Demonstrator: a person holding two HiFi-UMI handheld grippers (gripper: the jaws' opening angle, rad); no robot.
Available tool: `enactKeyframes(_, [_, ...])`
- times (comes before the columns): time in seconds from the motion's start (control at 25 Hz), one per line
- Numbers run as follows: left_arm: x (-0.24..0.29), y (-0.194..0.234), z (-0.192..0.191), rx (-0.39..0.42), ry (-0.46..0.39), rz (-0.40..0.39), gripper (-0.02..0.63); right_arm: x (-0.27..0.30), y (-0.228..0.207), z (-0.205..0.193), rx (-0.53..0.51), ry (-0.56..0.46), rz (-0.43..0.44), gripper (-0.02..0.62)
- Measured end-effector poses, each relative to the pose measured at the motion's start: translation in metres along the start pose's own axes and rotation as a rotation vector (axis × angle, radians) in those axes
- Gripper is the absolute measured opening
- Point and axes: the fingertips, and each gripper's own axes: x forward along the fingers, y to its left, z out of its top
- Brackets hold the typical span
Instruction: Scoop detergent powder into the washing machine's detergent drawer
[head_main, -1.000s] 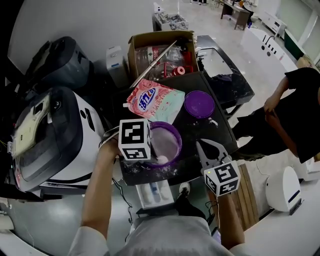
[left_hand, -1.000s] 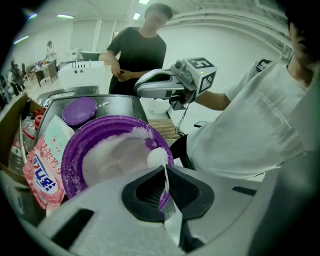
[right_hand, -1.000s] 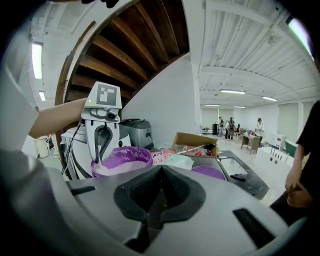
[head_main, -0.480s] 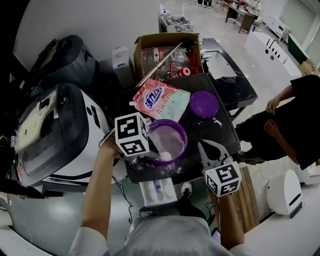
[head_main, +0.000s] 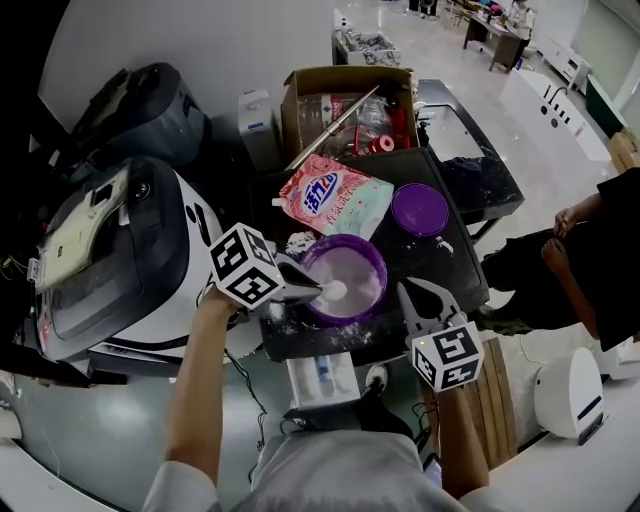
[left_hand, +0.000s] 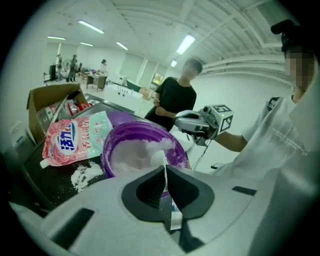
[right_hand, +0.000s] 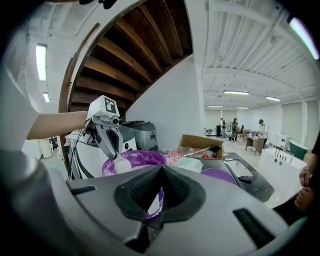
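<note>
A purple tub (head_main: 360, 262) of white powder stands on the dark table (head_main: 455, 272); it also fills the middle of the left gripper view, tub (left_hand: 120, 145). My left gripper (head_main: 314, 289) reaches in from the tub's left and is shut on the thin handle of a white scoop (head_main: 334, 291) heaped with powder just above the tub. In the right gripper view that scoop (right_hand: 122, 165) hangs over the tub (right_hand: 142, 159). My right gripper (head_main: 408, 292) is shut and holds nothing, at the tub's right. The white detergent drawer (head_main: 322, 378) sticks out below the table's front edge.
A pink detergent bag (head_main: 335, 199) and a purple lid (head_main: 418, 208) lie behind the tub, with a cardboard box (head_main: 350, 100) further back. Spilled powder (left_hand: 82, 175) dusts the table. A washing machine (head_main: 110, 250) stands left. A person in black (left_hand: 175, 102) stands right.
My left gripper swung from over the tub to its left side and tilted, and the scoop now holds powder above the tub's middle. The right gripper stayed where it was.
</note>
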Motion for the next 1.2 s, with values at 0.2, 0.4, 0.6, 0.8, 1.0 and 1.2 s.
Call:
enactKeyframes(0.2, [-0.013, 0.013, 0.008, -0.080, -0.207, 0.075, 0.015, 0.002, 0.011, 0.009, -0.045, -0.005, 0.015, -0.003])
enactKeyframes(0.4, [-0.028, 0.018, 0.016, -0.174, -0.438, 0.102, 0.015, -0.002, 0.017, 0.024, -0.085, -0.015, 0.009, -0.003])
enactKeyframes(0.6, [-0.039, 0.015, 0.013, -0.269, -0.628, 0.135, 0.015, -0.007, 0.031, 0.034, -0.120, -0.020, 0.004, -0.003])
enactKeyframes(0.8, [-0.039, 0.008, 0.000, -0.395, -0.802, 0.103, 0.015, -0.010, 0.049, 0.040, -0.141, -0.026, -0.003, -0.003])
enactKeyframes(1.0, [-0.045, -0.001, -0.006, -0.432, -0.879, 0.084, 0.015, -0.016, 0.066, 0.042, -0.153, -0.031, -0.018, -0.003])
enactKeyframes(1.2, [-0.054, -0.009, -0.010, -0.448, -0.957, 0.052, 0.015, -0.024, 0.081, 0.040, -0.159, -0.036, -0.046, -0.003])
